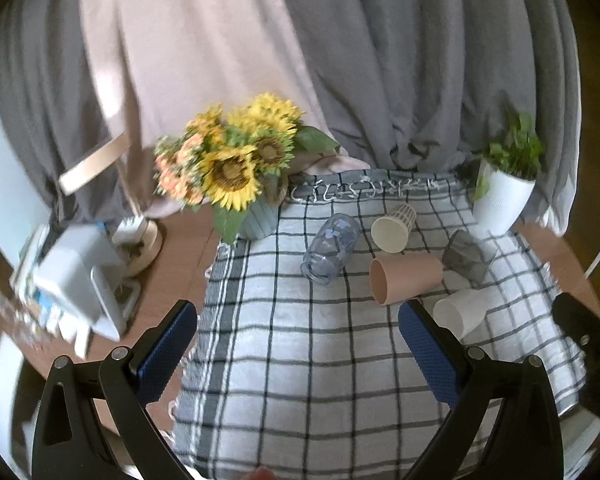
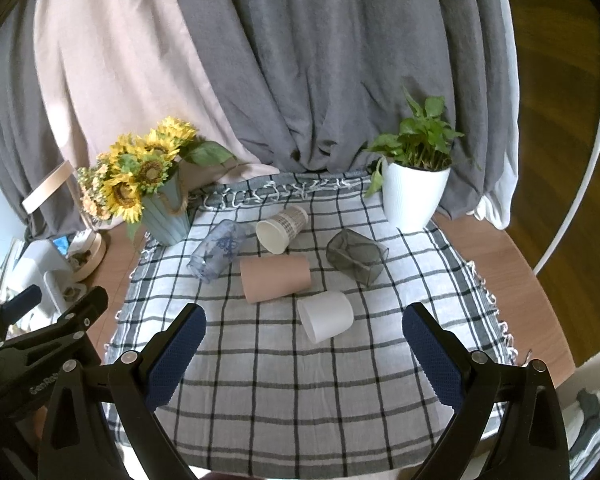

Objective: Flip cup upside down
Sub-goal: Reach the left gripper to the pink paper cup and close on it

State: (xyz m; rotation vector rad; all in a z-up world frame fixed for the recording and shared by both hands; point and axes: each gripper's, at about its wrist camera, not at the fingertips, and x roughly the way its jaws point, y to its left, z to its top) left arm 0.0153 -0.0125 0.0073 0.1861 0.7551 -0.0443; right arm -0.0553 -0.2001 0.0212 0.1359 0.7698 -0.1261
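White cup (image 2: 326, 316) fully visible right wrist view; left view half-hidden.

Grey and pink curtains (image 2: 300, 80), wooden floor (image 2: 556, 100)

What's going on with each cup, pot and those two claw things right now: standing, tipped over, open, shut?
Pink cup: on its side.
White cup: on its side.
Patterned paper cup: on its side.
Clear blue cup: on its side.
Grey glass: on its side.
White plant pot: upright.
Left gripper: open, empty.
Right gripper: open, empty.
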